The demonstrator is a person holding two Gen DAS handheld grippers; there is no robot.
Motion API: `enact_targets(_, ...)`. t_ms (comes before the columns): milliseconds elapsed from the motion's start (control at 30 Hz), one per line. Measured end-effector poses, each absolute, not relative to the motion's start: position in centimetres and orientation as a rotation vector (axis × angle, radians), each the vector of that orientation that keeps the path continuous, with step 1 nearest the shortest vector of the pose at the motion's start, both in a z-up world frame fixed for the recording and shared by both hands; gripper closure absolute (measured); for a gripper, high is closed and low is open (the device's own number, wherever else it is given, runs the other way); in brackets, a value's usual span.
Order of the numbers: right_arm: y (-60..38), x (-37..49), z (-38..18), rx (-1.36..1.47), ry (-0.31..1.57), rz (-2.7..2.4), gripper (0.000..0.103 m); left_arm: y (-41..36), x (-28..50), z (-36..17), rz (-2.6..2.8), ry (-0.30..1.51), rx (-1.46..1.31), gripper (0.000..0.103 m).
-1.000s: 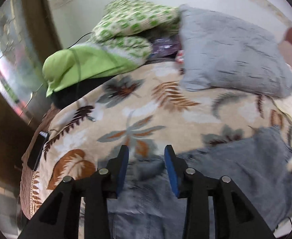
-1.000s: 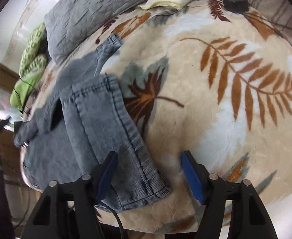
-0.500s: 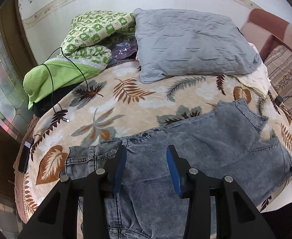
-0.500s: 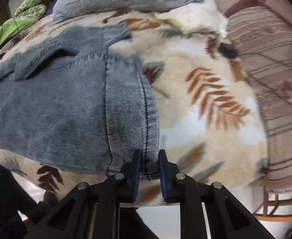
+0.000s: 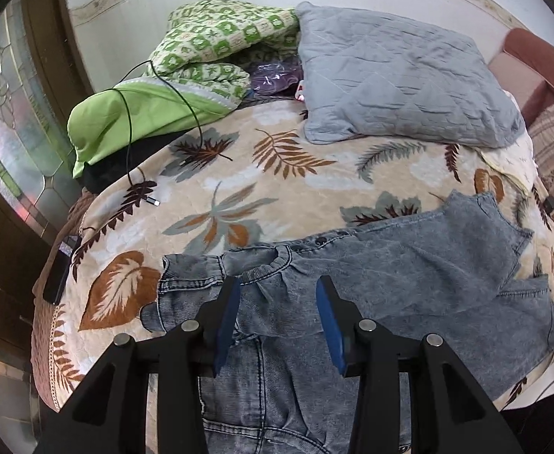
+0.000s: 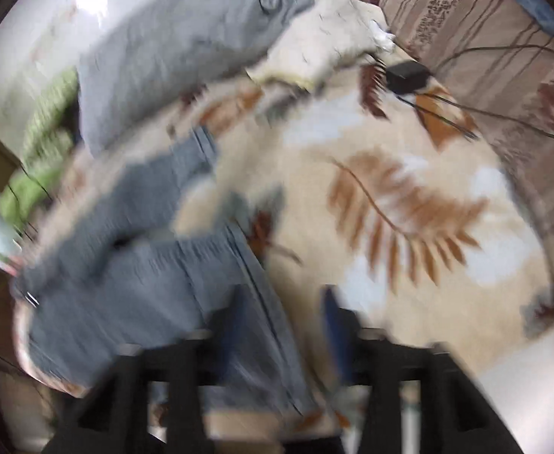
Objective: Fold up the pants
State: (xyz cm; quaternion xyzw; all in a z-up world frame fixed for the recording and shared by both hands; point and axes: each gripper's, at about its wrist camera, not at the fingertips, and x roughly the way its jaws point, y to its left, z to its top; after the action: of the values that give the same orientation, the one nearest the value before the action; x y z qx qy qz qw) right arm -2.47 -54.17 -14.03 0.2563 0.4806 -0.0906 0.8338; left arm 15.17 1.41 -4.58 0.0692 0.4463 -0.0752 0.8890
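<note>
Grey-blue denim pants (image 5: 409, 283) lie spread on a leaf-print bedspread (image 5: 239, 174), waistband near my left gripper, legs running to the right. My left gripper (image 5: 279, 321) is open and hovers over the waistband with cloth between its blue pads, not clamped. The right wrist view is blurred by motion. There my right gripper (image 6: 282, 336) stands open over the hem of a pant leg (image 6: 171, 283), whose edge lies between the fingers.
A grey pillow (image 5: 394, 79), a green patterned blanket (image 5: 216, 41) and a lime cloth (image 5: 133, 121) lie at the bed's back. A black cable (image 5: 137, 151) and a phone (image 5: 59, 268) lie left. A black charger (image 6: 405, 75) and a striped sofa (image 6: 504, 56) are right.
My right gripper was shut on the pant leg hem half a second ago and has opened and swung. My left gripper has stayed open above the waistband, shifting slightly.
</note>
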Motion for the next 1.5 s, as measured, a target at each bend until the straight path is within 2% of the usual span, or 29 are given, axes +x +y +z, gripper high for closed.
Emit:
enact_targets(233, -51.4, 5.4, -19.9, 0.595, 1.185, -0.097, 0.042, 0.5, 14.8, -4.4, -0.175, 0.932, 0.171, 0.06)
enact_targets(300, -50.4, 6.1, -20.5, 0.551, 1.181, -0.106, 0.042, 0.5, 14.8, -4.4, -0.172, 0.931, 0.168, 0.059)
enact_targets(367, -48.8, 6.3, -20.0, 0.463, 1.183, -0.12, 0.066, 0.8, 15.0, -4.4, -0.165, 0.936, 0.158, 0.059)
enact_targets(400, -48.0, 6.4, -19.6, 0.42, 1.186, -0.132, 0.084, 0.9, 15.1, -4.5, -0.162, 0.94, 0.152, 0.059)
enact_targets(600, -45.9, 5.2, -15.0, 0.22, 1.045, -0.218, 0.087, 1.2, 15.0, -4.8, -0.158, 0.946, 0.152, 0.059)
enact_targets(767, -47.2, 3.8, -11.8, 0.188, 0.905, -0.361, 0.088, 2.3, 15.8, -5.3, -0.116, 0.947, 0.139, 0.059)
enact_targets(867, -48.5, 5.5, -14.4, 0.212, 0.923, -0.436, 0.088, 3.6, 16.9, -5.9, -0.058, 0.949, 0.12, 0.059)
enact_targets(1000, -50.4, 7.4, -20.5, 0.29, 1.084, -0.389, 0.083, 7.1, 18.4, -6.6, 0.02, 0.972, 0.093, 0.053)
enact_targets(1067, -50.8, 7.4, -19.4, 0.292, 1.059, -0.391, 0.078, 9.4, 19.0, -6.3, 0.063, 0.966, 0.073, 0.041)
enact_targets(1200, -52.8, 7.0, -15.9, 0.412, 0.911, -0.416, 0.077, 14.1, 20.9, -5.6, 0.152, 0.956, 0.003, 0.032)
enact_targets(1267, -52.8, 7.8, -14.4, 0.44, 0.862, -0.375, 0.073, 15.1, 22.0, -5.9, 0.143, 0.981, -0.029, 0.027)
enact_targets(1367, -51.9, 10.4, -13.1, 0.434, 0.856, -0.304, 0.047, 15.8, 24.1, -7.3, 0.133, 1.057, -0.071, 0.027)
enact_targets(1400, -51.5, 11.2, -12.8, 0.433, 0.847, -0.287, 0.043, 15.9, 24.9, -8.0, 0.12, 1.082, -0.092, 0.027)
enact_targets(1500, -50.2, 14.3, -12.3, 0.448, 0.865, -0.209, 0.043, 15.9, 27.8, -11.2, 0.082, 1.223, -0.151, 0.025)
